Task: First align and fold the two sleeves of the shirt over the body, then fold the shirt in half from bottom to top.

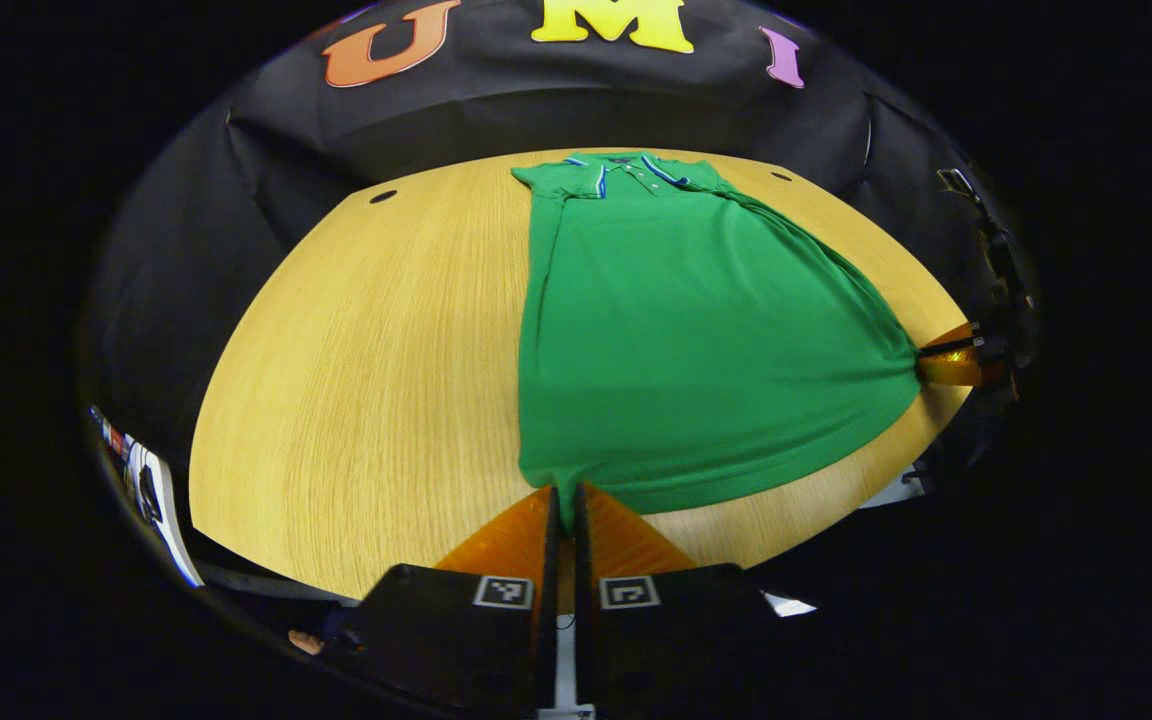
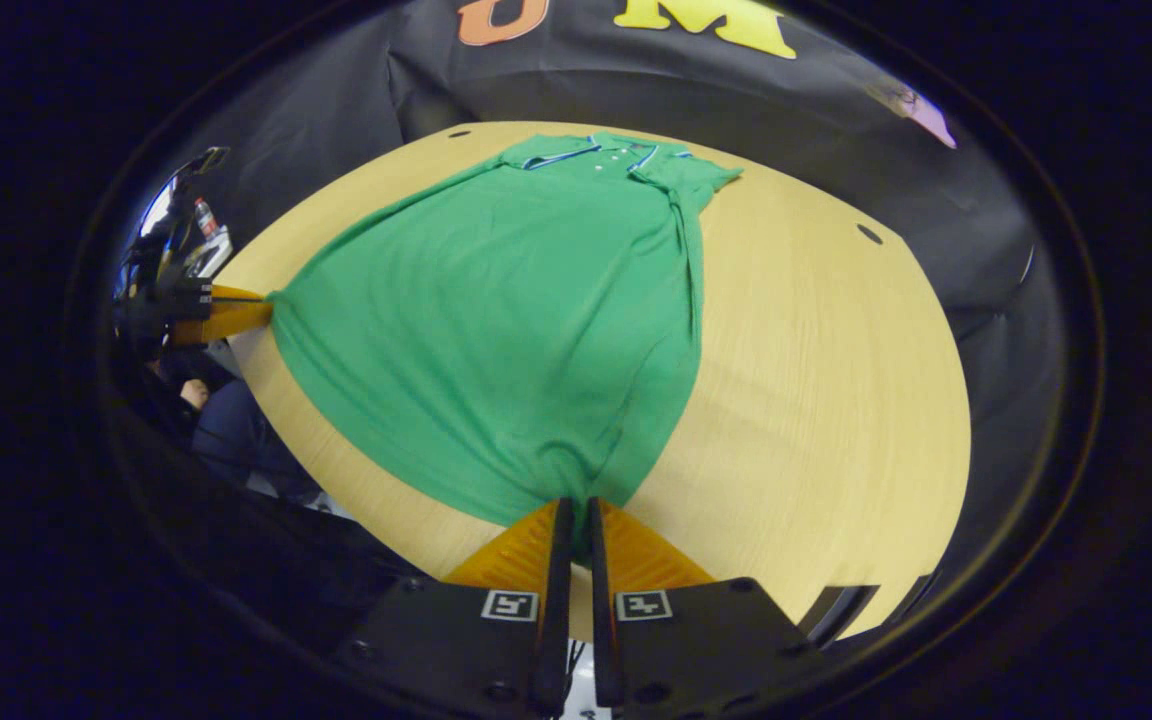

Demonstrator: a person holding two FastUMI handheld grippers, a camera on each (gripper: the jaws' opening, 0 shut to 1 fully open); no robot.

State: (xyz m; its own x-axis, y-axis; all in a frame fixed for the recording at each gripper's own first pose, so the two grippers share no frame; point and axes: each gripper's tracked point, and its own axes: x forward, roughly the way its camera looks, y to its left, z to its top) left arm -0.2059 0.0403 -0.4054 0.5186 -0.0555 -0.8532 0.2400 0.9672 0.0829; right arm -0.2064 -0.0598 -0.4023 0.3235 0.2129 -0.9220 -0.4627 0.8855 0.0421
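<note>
Pinching the bottom corners of the shirt [image 1: 696,330], the left tool [image 1: 564,492] and right tool [image 2: 576,505] are each closed on the hem, sleeves already folded in, on the surface [image 1: 366,380]. Uneven lifting could skew the fold. The right gripper view adds a person's knee beside the surface.

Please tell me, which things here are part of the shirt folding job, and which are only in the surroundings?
Part of the job:
- green shirt, sleeves already folded in
- left tool, shut on the shirt's bottom corner
- right tool, shut on the other bottom corner
- wooden table under the shirt

Only surroundings:
- black cloth wall
- person's leg beside the table
</note>
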